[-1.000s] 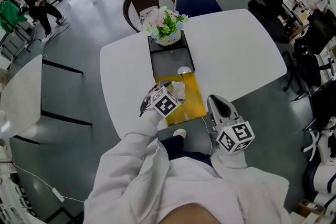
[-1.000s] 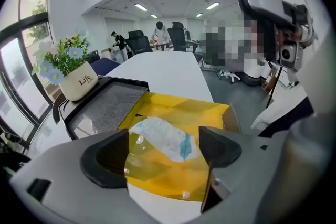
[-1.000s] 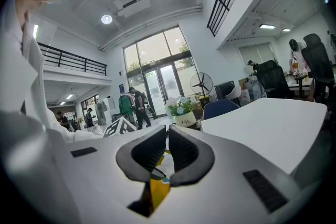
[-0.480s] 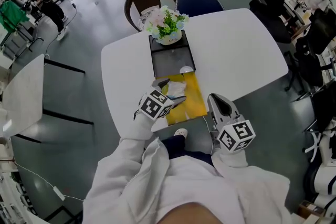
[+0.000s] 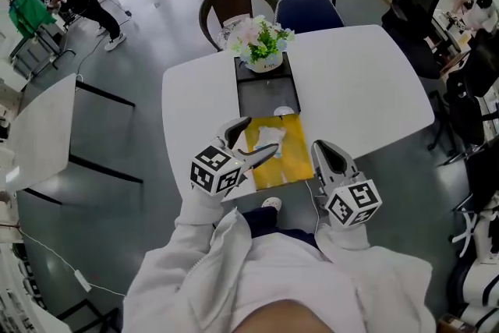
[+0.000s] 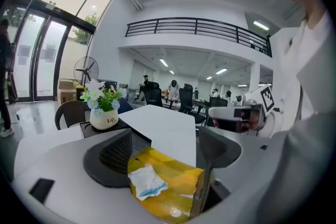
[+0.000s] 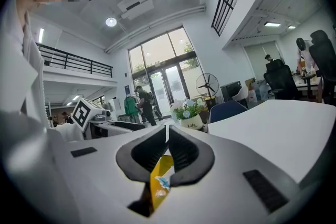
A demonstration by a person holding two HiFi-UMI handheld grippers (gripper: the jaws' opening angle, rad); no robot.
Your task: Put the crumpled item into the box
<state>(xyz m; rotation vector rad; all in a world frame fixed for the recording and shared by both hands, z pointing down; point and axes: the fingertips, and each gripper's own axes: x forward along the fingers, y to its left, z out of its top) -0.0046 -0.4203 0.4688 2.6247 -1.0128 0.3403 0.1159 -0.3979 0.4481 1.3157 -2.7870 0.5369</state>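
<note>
A shallow yellow box lies on the white table near its front edge. Inside it rests the crumpled white item, with a bit of blue on it. My left gripper hovers at the box's left edge, jaws open and nothing between them. In the left gripper view the box and the crumpled item show below the open left gripper. My right gripper stays just right of the box, shut and holding nothing. The right gripper view shows the right gripper with tips together and the box beneath.
Behind the box lies a black tray holding a small round object and a flower pot. Two chairs stand at the table's far side. Another white table is on the left.
My left gripper has drawn back left and toward the person, off the middle of the box, and its jaws stand wider. The crumpled item lies in the box. The right gripper has barely moved.
</note>
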